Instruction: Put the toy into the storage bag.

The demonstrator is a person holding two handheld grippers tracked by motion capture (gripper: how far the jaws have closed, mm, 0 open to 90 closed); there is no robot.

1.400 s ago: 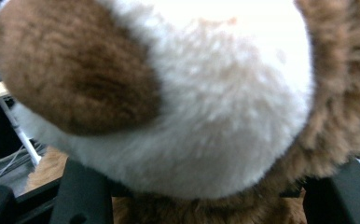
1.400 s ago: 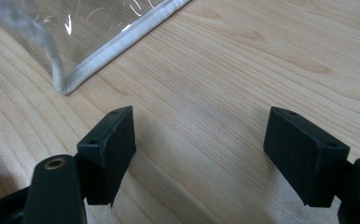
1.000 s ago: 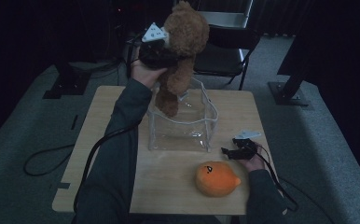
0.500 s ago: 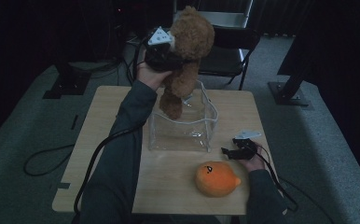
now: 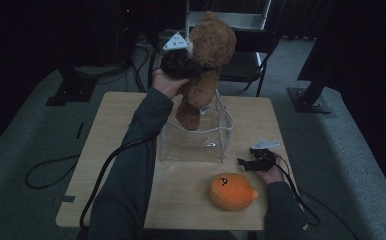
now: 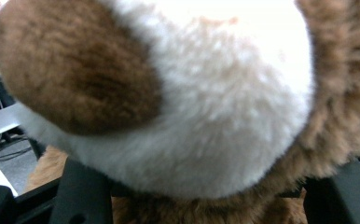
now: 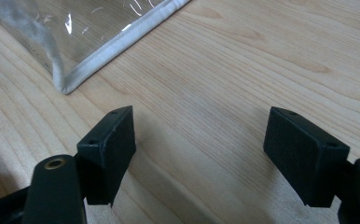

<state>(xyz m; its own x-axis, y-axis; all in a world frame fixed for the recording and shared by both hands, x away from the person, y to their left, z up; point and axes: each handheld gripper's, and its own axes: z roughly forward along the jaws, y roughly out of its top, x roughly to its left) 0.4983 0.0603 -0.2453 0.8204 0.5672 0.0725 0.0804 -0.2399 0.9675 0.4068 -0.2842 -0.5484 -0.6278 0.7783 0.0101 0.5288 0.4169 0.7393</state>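
From above, the left gripper (image 5: 187,67) holds one teddy bear (image 5: 206,65) over one clear bag (image 5: 198,135), fingers clamped on its neck; the left gripper view adds its white muzzle (image 6: 225,107). The right gripper (image 5: 246,163) rests on the tabletop (image 5: 121,130), fingers apart, near one orange plush (image 5: 232,191).

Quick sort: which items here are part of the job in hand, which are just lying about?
In the job:
- teddy bear, clamped in the left gripper, feet over the clear bag
- clear bag, open-topped, standing on the table

Lying about:
- orange plush, near the table's front edge
- right gripper, open, empty, resting beside the bag
- chair behind the table
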